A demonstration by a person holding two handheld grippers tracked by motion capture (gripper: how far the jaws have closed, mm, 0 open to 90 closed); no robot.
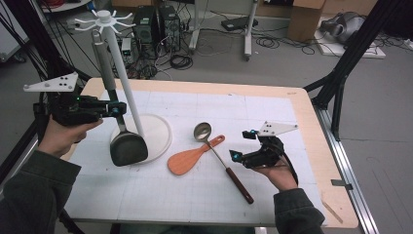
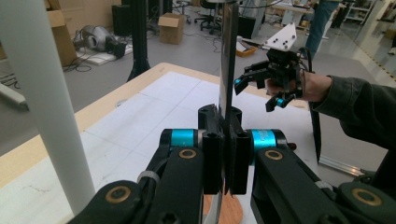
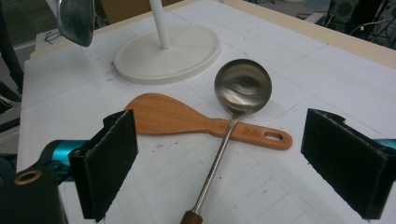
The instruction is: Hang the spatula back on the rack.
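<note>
My left gripper is shut on the handle of a dark metal spatula, which hangs upright beside the pole of a white hook rack. The spatula's blade hovers over the rack's round base. In the left gripper view the jaws clamp the thin handle next to the white pole. My right gripper is open, low over the mat. Ahead of it lie a steel ladle and a wooden rice paddle, with the ladle's handle across the paddle's.
A white gridded mat covers the wooden table. The ladle and paddle lie mid-table, right of the rack base. Black frame legs stand at the table's right; cables and boxes sit on the floor beyond.
</note>
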